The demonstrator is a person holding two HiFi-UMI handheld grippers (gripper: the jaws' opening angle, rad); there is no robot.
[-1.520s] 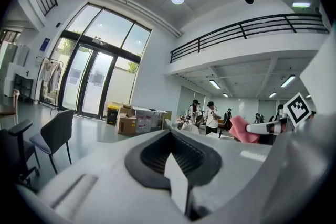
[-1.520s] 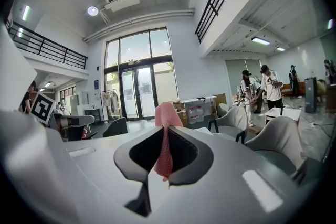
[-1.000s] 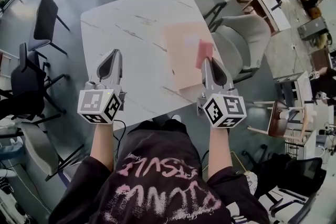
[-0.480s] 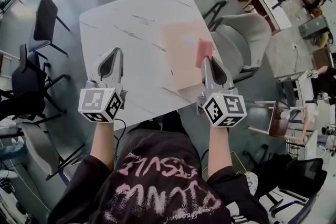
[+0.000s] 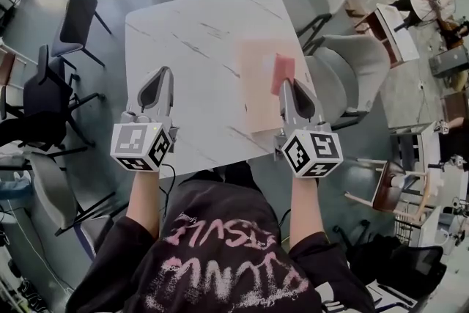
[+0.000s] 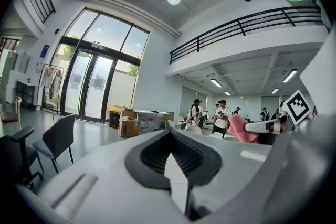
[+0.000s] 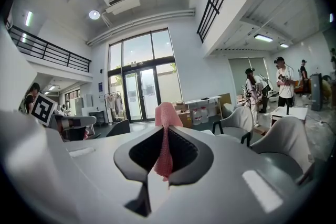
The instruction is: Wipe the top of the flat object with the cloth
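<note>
- pinching a pink mesh cloth by a narrow fold, the right gripper has its jaws pressed on the fabric; the loose end stands up past the tips.
- left gripper: jaws pressed together with nothing between them, held over bare tabletop, well apart from the sheet.
- flat object: a pale pink sheet lying flat on the right part of the white marbled table, its near edge close to the table's edge.
- cloth over the sheet's right side in the head view; whether it touches the surface cannot be told.
- surroundings: grey chairs just beside the table on the right.
- risk, cloth: the hold is on a thin fold, so drag against the sheet could likely pull it out of the jaws.
- risk, sheet: nothing pins it, so a firm stroke toward the person may slide or buckle it off the edge.
</note>
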